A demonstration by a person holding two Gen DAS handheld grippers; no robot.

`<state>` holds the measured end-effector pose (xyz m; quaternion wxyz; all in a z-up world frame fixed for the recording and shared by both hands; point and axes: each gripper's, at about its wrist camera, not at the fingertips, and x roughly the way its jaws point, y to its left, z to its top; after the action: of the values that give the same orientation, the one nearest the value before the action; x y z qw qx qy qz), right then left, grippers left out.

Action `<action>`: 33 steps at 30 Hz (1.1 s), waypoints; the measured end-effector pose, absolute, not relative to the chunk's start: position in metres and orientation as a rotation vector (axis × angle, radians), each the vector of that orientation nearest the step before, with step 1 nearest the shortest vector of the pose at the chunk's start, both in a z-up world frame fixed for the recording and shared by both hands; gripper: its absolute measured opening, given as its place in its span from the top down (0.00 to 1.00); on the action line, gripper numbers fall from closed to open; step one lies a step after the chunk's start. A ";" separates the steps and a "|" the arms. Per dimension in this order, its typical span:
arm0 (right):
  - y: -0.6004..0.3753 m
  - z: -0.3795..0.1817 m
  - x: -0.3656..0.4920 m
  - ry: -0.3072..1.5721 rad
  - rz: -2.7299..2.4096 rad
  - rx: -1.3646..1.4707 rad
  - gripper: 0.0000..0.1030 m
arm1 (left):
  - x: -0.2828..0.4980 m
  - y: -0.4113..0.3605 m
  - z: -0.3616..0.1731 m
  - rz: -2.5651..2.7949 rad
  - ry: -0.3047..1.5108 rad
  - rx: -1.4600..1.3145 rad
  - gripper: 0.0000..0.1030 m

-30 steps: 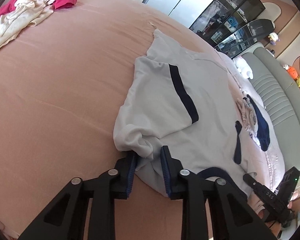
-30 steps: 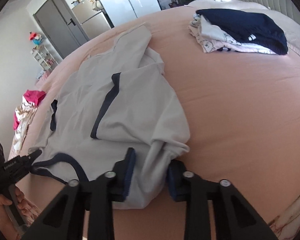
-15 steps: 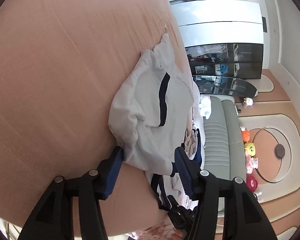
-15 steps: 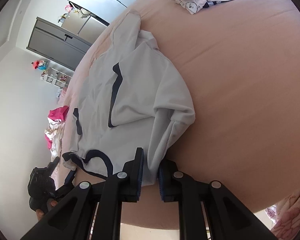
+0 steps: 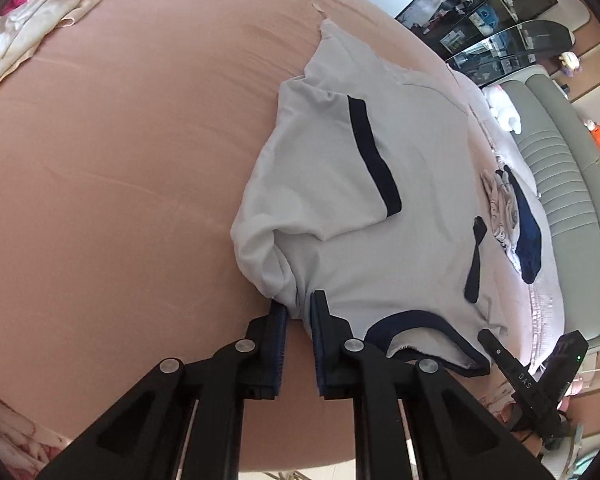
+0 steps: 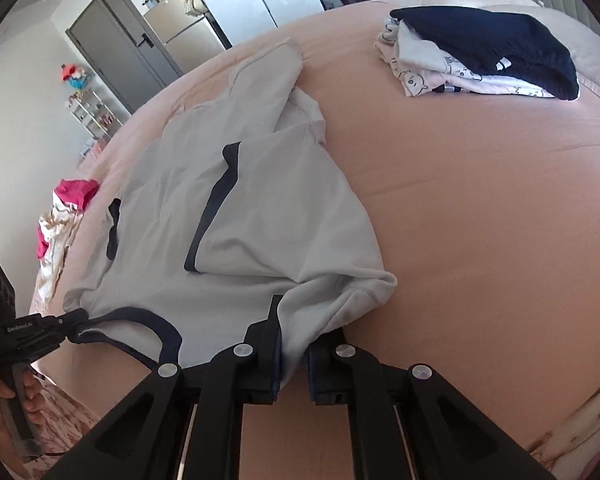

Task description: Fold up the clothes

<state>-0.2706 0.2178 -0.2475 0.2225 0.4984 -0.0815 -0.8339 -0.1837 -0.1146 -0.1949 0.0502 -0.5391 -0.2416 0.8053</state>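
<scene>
A white T-shirt (image 5: 340, 200) with navy trim lies flat on the pink bed (image 5: 120, 160), both sleeves folded inward over its body. My left gripper (image 5: 299, 312) is shut on a bunched fold at one shoulder, beside the navy collar (image 5: 416, 320). In the right wrist view the T-shirt (image 6: 260, 208) spreads away from me, and my right gripper (image 6: 294, 344) is shut on the bunched fabric at the other shoulder. The left gripper (image 6: 76, 316) shows at the collar's far side, held by a hand (image 6: 4, 392).
A stack of folded clothes (image 6: 480, 48) topped by a navy garment sits to the right toward the padded headboard (image 5: 560, 184). A loose pile of pink and cream clothes (image 5: 40, 12) lies at the far left. The bed's near edge runs just under both grippers.
The left gripper, open around the shoulder half a second ago, has shut on it. The right gripper shut earlier and keeps its hold. Both views have swung back level.
</scene>
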 end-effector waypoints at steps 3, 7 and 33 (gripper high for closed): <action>0.220 -0.253 -0.270 -0.311 -2.265 1.403 0.89 | -0.179 -0.120 -0.197 2.421 -0.838 -1.622 0.89; 0.229 -0.259 -0.273 -0.482 -2.189 1.422 0.83 | -0.174 -0.123 -0.216 2.287 -1.096 -1.566 0.87; 0.224 -0.253 -0.271 -0.498 -2.208 1.352 0.97 | -0.170 -0.102 -0.199 2.458 -1.009 -1.401 0.92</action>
<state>-0.2708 0.2240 -0.2527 0.2499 0.4965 -0.1829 -0.8109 -0.1702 -0.1017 -0.1986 0.0689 -0.4654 -0.3353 0.8162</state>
